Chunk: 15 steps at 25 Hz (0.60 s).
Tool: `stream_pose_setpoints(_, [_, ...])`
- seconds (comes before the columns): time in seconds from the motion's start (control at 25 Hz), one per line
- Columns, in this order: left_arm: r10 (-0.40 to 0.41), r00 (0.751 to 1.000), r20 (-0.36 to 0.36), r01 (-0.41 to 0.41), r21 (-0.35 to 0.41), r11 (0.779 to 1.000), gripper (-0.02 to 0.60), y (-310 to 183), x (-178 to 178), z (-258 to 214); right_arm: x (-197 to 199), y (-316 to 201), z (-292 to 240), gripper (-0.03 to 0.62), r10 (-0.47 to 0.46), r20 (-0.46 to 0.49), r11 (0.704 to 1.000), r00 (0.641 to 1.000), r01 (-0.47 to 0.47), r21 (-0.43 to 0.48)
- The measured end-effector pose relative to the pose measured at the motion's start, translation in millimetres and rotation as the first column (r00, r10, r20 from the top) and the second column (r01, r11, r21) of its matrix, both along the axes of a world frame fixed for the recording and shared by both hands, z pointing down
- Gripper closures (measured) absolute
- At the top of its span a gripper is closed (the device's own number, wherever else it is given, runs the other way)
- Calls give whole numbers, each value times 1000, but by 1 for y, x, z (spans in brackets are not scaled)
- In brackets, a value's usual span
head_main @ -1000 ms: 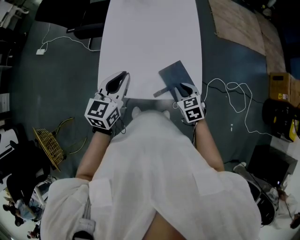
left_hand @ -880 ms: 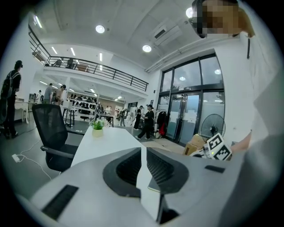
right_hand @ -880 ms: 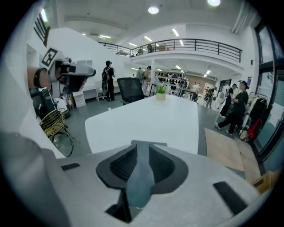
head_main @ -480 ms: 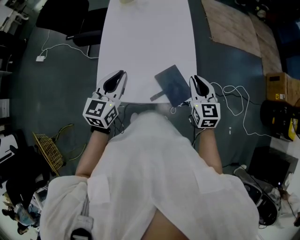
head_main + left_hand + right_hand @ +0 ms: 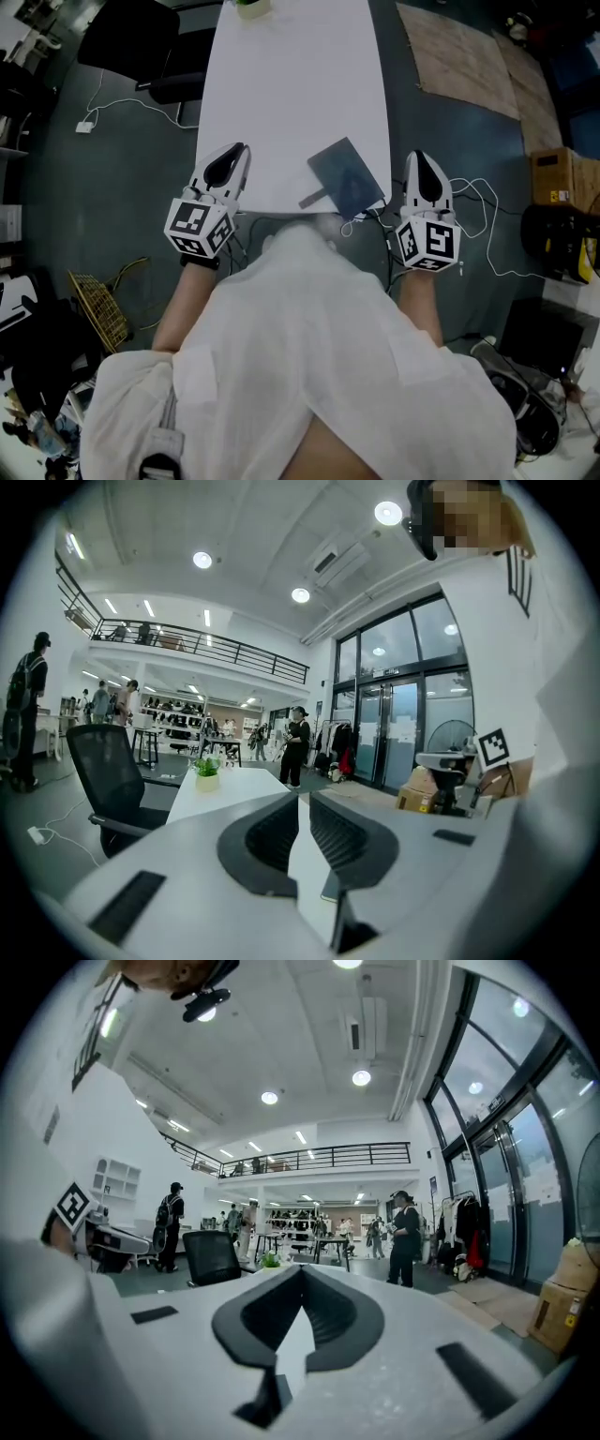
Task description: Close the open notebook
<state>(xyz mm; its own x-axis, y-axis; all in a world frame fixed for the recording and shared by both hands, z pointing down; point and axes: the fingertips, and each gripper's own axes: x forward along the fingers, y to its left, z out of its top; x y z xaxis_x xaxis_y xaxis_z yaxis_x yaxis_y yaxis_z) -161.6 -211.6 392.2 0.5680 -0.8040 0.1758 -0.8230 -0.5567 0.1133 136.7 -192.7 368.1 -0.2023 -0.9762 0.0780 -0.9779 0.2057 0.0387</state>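
Just one notebook (image 5: 345,175); two grippers (image 5: 241,150) (image 5: 419,157)

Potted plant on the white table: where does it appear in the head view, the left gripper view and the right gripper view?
Head view: the potted plant is at the top edge, on the far end of the table, partly cut off.
Left gripper view: the potted plant is left of centre, at mid height.
Right gripper view: the potted plant is just left of centre.
Shared landmark: the black office chair, left of it in every view.
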Motion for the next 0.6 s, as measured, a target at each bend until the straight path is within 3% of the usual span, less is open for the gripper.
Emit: stream_pose_setpoints(0.6, [-4,1000,6,4,14,1000,548,11,8,-5,1,9,4,592,-32,-59,998,998,29,-50])
